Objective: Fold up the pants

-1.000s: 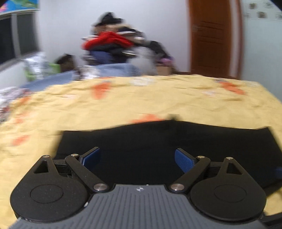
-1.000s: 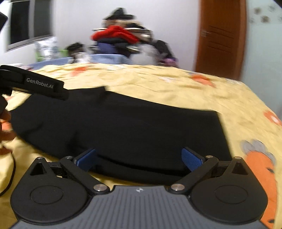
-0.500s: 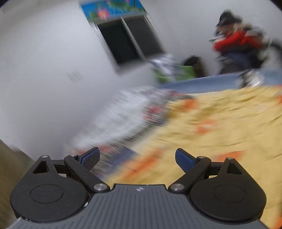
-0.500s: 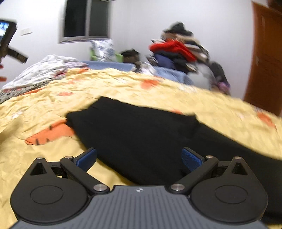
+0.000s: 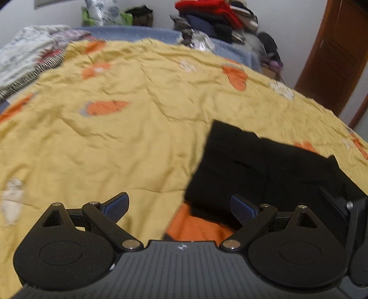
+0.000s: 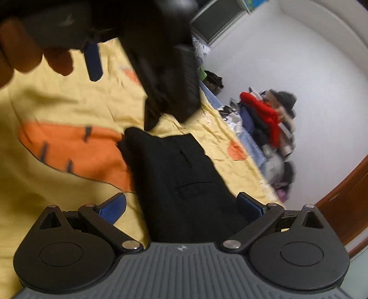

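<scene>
Black pants (image 5: 264, 170) lie folded flat on the yellow bedspread (image 5: 126, 128), at the right in the left wrist view. My left gripper (image 5: 180, 208) is open and empty, over the bedspread beside the pants' left edge. In the right wrist view the pants (image 6: 184, 179) run away from the camera. My right gripper (image 6: 181, 207) is open and empty, low over their near end. The left gripper and the hand holding it (image 6: 158, 53) fill the top left of that view.
A pile of clothes (image 5: 214, 18) with a red garment on top stands beyond the bed's far edge. Patterned bedding (image 5: 25, 57) lies at the far left. A brown door (image 5: 333, 55) is at the right.
Both grippers have swung about while staying open and empty. The left view swept left to the wall and back to the pants' left end. The right view has rolled, and the left gripper now fills its top.
</scene>
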Demonstrator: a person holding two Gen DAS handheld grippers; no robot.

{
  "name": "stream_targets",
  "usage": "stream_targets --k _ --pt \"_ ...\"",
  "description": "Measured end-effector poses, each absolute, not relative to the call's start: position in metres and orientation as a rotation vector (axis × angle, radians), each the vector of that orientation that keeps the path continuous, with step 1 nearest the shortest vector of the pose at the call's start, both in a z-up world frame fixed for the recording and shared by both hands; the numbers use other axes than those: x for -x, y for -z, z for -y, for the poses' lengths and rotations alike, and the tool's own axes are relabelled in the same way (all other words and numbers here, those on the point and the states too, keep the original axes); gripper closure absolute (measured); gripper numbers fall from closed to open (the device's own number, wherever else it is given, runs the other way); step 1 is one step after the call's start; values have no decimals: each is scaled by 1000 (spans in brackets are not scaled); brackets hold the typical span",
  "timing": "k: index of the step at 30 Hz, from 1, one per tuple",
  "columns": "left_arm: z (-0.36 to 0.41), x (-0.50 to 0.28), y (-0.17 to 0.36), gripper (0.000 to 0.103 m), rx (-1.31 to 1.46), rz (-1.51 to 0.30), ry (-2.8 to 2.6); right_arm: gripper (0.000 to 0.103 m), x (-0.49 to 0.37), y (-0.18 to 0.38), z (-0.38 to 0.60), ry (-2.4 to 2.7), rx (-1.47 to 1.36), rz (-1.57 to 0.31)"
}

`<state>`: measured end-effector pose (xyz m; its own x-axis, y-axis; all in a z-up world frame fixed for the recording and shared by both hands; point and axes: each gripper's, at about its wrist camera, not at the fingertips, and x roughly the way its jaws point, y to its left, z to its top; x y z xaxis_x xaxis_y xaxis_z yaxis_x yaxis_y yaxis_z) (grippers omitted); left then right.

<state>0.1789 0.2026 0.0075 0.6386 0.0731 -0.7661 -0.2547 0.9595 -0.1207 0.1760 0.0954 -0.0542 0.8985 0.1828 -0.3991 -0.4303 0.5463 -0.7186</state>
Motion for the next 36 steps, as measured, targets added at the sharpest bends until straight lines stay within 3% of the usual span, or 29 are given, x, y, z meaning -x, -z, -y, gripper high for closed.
stream_targets --k 3,5,6,7,9,12,16,24,25,27,28,30,32,36 --pt "-209 -190 12 7 289 -883 -157 3 -184 54 -101 -366 902 -295" --pt "-218 -194 21 7 387 -899 -136 13 -187 55 -106 -399 900 -297" --pt "-222 -196 24 7 438 -908 -123 25 -187 56 -110 -417 902 -299" --pt "-226 -197 28 7 484 -918 -105 44 -189 58 -114 -441 899 -305" --pt "-230 -198 30 7 518 -916 -87 62 -193 57 -114 -480 859 -336" --pt "-232 -200 29 6 535 -900 -45 73 -195 59 -113 -502 849 -342" --pt "-234 -210 31 3 590 -885 30 82 -205 44 -96 -540 669 -406" --pt "-237 -242 40 5 760 -829 91 83 -232 10 -45 -601 267 -497" --pt "-238 -246 42 12 787 -820 94 83 -234 8 -40 -607 235 -507" --pt "-239 -255 47 36 842 -840 110 83 -234 8 -36 -624 229 -538" --pt "-239 -259 49 58 845 -866 107 83 -231 6 -35 -635 243 -556" --pt "-238 -263 50 73 814 -896 96 83 -224 -3 -33 -717 233 -573" --pt "-236 -262 46 81 772 -884 114 83 -217 -12 -14 -805 124 -555" --pt "-226 -255 39 83 708 -839 95 82 -231 -19 18 -601 30 -520"
